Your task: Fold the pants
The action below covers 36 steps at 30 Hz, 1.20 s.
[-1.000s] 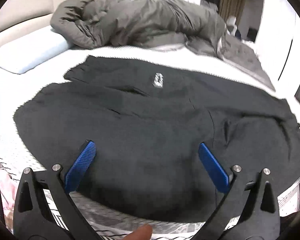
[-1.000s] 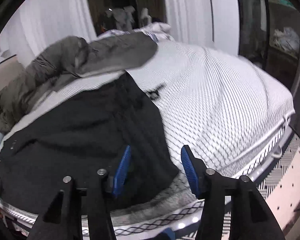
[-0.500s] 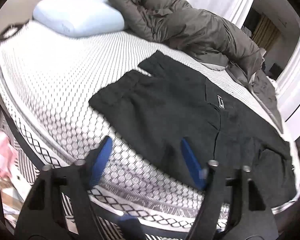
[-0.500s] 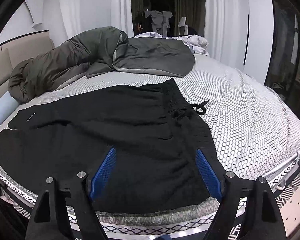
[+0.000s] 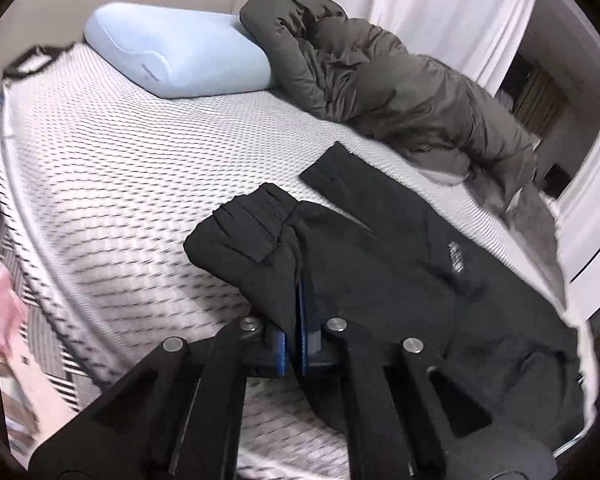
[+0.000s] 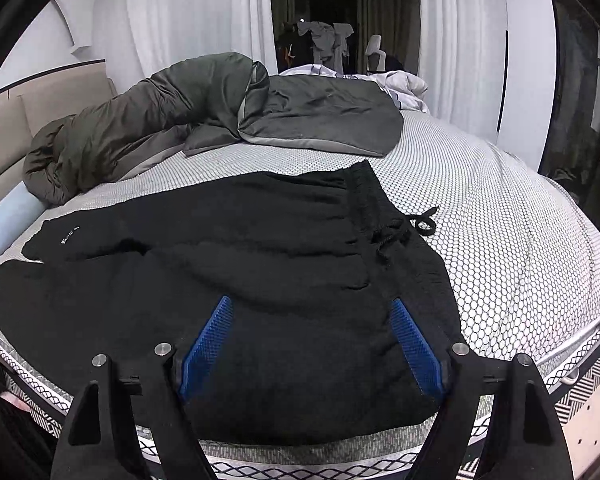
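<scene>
Half a second ago the left gripper [image 5: 298, 312] stood spread wide above the near hem of the pants [image 5: 400, 280]; now its blue pads are pressed together with a fold of the black cloth pinched between them, and the cuffed leg end [image 5: 244, 228] is lifted and bunched just ahead of the fingers. The left wrist view has also swung, so the light blue pillow [image 5: 180, 56] sits higher and closer to centre than before. The right gripper [image 6: 312, 344] is as it was, its fingers wide apart and holding nothing, poised over the seat of the pants near the bed's front edge.

From the left: the honeycomb-patterned mattress [image 5: 120, 168] lies bare from the pillow down to the lifted cuff, a broad open stretch. Its piped edge curves along the lower left, with striped bedding below it. The pants lie spread across the middle of the bed, legs toward the pillow, the waistband [image 6: 364, 200] toward the right with its drawstring [image 6: 424, 222] trailing onto the mattress. The near side of the pants lies just beside the front edge of the bed. Behind them an olive-grey duvet [image 6: 188, 120] is heaped along the far side, apart from the pants. To the right of the waistband the mattress is open out to its rounded edge.
</scene>
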Each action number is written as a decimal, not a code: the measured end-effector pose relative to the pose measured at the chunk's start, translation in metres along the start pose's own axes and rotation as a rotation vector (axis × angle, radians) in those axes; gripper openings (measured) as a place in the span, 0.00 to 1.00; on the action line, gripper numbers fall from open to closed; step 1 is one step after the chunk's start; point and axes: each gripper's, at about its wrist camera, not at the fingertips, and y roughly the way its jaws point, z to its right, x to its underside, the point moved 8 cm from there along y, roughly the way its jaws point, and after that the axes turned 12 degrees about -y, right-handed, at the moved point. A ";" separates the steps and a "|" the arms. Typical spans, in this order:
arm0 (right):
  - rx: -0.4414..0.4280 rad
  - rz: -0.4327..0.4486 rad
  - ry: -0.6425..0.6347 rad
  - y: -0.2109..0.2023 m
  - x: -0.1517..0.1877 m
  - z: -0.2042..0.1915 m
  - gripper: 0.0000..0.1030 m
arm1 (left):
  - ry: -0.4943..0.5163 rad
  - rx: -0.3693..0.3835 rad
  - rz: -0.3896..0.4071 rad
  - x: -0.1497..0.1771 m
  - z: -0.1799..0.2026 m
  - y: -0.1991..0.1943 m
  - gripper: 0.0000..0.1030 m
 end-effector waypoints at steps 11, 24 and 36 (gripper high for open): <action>-0.048 -0.032 -0.093 0.008 0.006 -0.023 0.81 | 0.167 -0.035 0.086 0.019 0.049 -0.051 0.78; -0.226 -0.071 -0.335 0.042 -0.010 -0.134 0.80 | 0.478 0.176 0.006 0.122 0.231 -0.055 0.82; -0.017 -0.233 -0.317 0.106 0.001 -0.096 0.66 | 0.657 0.084 -0.261 0.206 0.284 0.041 0.81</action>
